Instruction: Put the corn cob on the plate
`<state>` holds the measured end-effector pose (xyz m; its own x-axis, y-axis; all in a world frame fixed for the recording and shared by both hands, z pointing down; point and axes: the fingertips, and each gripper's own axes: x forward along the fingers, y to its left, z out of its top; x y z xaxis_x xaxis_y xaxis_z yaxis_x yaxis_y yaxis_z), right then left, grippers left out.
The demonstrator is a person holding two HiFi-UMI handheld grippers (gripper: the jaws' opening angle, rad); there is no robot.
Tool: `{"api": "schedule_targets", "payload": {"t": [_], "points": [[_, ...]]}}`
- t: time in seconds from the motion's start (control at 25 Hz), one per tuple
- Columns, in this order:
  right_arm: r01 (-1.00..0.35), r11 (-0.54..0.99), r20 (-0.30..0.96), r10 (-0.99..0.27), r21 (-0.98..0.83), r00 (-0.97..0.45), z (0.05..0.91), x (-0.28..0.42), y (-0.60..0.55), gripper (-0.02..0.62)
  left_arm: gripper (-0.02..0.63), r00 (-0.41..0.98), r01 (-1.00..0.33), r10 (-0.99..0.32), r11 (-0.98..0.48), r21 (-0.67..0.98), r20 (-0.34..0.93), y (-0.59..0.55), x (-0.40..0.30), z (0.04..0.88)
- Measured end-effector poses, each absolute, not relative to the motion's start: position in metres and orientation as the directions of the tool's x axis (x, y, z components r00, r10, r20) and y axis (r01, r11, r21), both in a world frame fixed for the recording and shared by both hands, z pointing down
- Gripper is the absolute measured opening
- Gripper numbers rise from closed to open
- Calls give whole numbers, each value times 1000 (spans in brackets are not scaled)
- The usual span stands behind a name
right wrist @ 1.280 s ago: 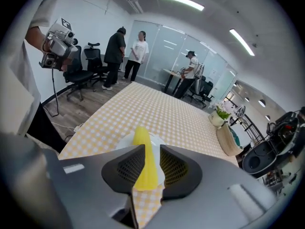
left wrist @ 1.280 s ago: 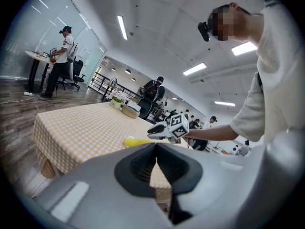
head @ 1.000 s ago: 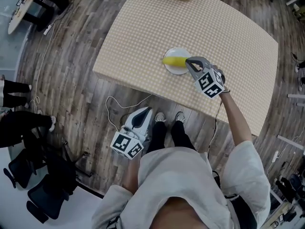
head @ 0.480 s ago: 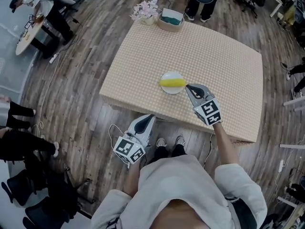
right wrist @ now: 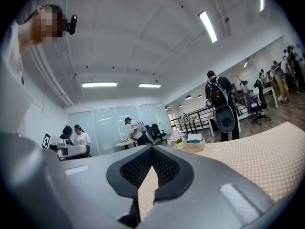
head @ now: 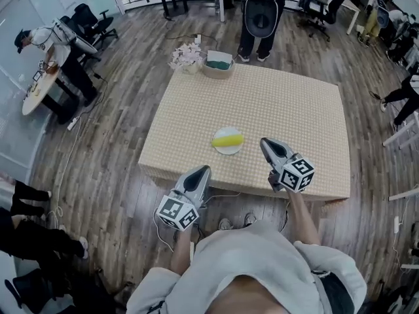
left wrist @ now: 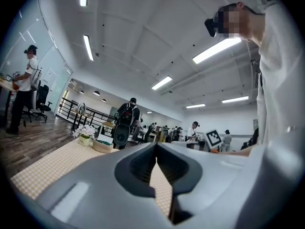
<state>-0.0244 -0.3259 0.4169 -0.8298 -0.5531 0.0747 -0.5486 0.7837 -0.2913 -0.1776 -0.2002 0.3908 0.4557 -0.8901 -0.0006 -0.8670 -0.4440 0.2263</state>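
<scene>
Head view: corn cob (head: 228, 140) is parked on the plate (head: 222, 150), mid-frame on the desk (head: 294, 103), so the job looks done.
Right gripper (head: 264, 141) has been pulled back off the cob toward the lower edge, fingers clenched on nothing; left gripper (head: 205, 169) is clenched and empty too.
</scene>
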Motion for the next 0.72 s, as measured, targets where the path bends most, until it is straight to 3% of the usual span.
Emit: {"api": "schedule_targets", "payload": {"t": [0.4,0.72], "points": [[-680,713,65,-680,-170,-730,403,-10,-291,0,8,563,-811,-826,-559,171,-30,-208,-161,375],[-706,691,66,-706,-155,-705,408,2,-244,0,8,579,-801,-815,-576,166,-29,-178,-146,376]]}}
